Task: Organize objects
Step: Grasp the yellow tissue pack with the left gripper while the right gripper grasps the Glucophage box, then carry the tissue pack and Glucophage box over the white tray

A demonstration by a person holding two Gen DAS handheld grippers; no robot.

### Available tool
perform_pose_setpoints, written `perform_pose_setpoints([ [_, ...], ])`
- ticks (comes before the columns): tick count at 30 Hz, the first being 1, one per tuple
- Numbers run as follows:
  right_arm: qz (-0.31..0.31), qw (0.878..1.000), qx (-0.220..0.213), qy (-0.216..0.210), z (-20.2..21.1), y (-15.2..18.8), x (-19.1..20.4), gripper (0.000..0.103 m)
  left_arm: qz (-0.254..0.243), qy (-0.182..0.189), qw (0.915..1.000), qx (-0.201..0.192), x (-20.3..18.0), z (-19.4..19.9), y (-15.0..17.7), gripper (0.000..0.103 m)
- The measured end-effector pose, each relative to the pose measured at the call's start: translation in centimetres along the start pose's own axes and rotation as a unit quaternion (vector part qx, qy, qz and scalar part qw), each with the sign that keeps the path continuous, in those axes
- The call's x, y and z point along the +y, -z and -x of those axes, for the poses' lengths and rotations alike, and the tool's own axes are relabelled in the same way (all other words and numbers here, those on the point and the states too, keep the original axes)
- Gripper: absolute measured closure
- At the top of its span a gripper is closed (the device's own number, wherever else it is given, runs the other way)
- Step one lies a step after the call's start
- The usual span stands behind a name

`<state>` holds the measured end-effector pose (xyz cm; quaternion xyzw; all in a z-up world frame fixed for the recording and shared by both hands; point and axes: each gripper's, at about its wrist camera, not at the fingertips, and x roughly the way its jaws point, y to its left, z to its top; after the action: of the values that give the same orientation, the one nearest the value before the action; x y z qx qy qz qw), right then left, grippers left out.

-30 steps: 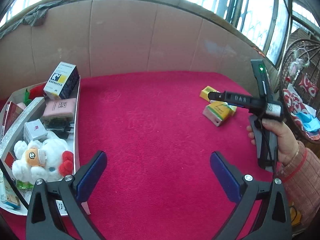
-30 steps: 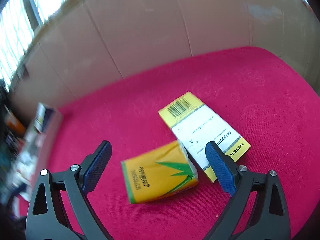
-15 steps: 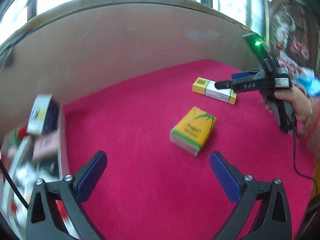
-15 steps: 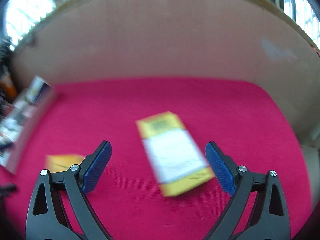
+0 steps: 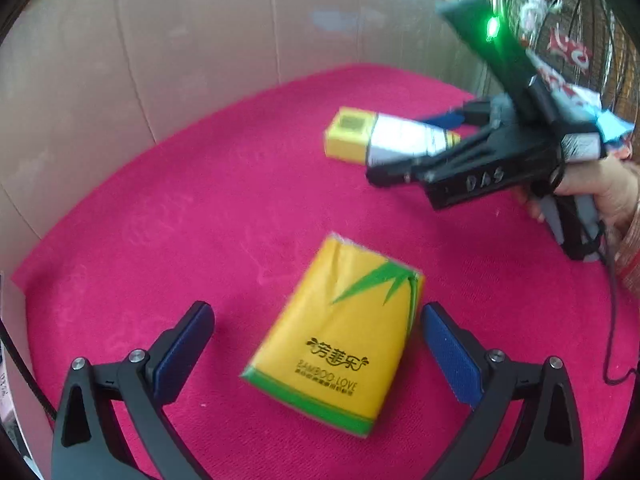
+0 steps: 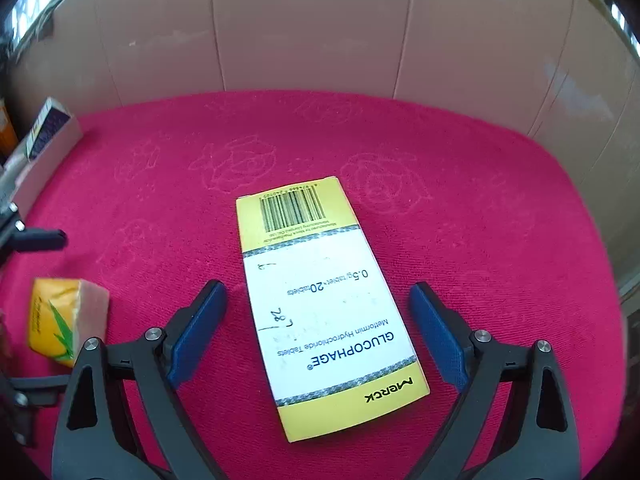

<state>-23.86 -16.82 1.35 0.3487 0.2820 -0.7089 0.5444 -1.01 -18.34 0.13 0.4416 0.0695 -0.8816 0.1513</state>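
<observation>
A yellow tissue pack (image 5: pixel 332 340) with a green bamboo leaf lies on the red cloth, between the blue pads of my left gripper (image 5: pixel 316 308). That gripper is open, and its right pad is close beside the pack. A yellow and white Glucophage medicine box (image 6: pixel 324 300) lies flat between the fingers of my right gripper (image 6: pixel 318 287). Its jaws are closing, with a gap left on both sides of the box. In the left wrist view the right gripper (image 5: pixel 408 148) straddles the medicine box (image 5: pixel 360 140). The tissue pack (image 6: pixel 60 316) also shows at the right wrist view's left edge.
A cardboard wall (image 6: pixel 320 32) rings the red cloth (image 6: pixel 500 240) at the back and sides. At the far left a grey tray (image 6: pixel 60 144) holds a small box (image 6: pixel 46 126). A person's hand (image 5: pixel 600 188) holds the right gripper, and a cable (image 5: pixel 614 320) trails from it.
My left gripper swung right, away from the tray, and came down over the tissue pack. My right gripper shifted from the tissue pack to the medicine box, which now lies centred between its fingers.
</observation>
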Motion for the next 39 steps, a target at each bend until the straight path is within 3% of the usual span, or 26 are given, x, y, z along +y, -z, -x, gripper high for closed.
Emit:
perform_pose_setpoints([
  [10, 0.003, 1.000, 0.003, 0.002, 0.3, 0.2, 0.3, 0.008, 0.006, 0.002, 1.0000, 0.001, 0.0, 0.1, 0.2, 0.002],
  [14, -0.003, 1.000, 0.004, 0.007, 0.3, 0.6, 0.5, 0.008, -0.022, 0.021, 0.9995, -0.010, -0.7, 1.1, 0.6, 0.028],
  [16, -0.006, 1.000, 0.001, 0.010, 0.5, 0.9, 0.9, 0.013, -0.031, 0.032, 0.9989, -0.012, -0.9, 1.3, 0.5, 0.053],
  [17, -0.006, 1.000, -0.002, 0.010, 0.5, 1.0, 1.1, 0.016, -0.032, 0.031, 0.9990, -0.011, -1.0, 1.3, 0.4, 0.053],
  [18, -0.006, 1.000, -0.007, 0.009, 0.9, 1.2, 1.3, 0.027, -0.031, 0.029, 0.9990, -0.013, -1.0, 1.2, 0.4, 0.053],
  [19, -0.003, 1.000, -0.013, 0.009, 1.3, 1.5, 1.6, 0.046, -0.025, 0.028, 0.9991, -0.021, -0.9, 1.1, 0.4, 0.053],
  [29, -0.010, 0.999, -0.021, 0.029, 1.7, 2.0, 2.5, 0.047, -0.002, 0.005, 0.9987, -0.050, -1.6, 2.1, 1.1, 0.054],
  [33, -0.007, 0.997, -0.051, 0.054, 2.8, 2.2, 3.1, 0.047, -0.012, -0.019, 0.9957, -0.089, -2.2, 3.4, 1.6, 0.054],
  [39, -0.030, 0.991, -0.100, 0.080, 4.7, 2.6, 3.2, 0.047, 0.032, -0.050, 0.9897, -0.131, -0.6, 4.7, 1.9, 0.054],
])
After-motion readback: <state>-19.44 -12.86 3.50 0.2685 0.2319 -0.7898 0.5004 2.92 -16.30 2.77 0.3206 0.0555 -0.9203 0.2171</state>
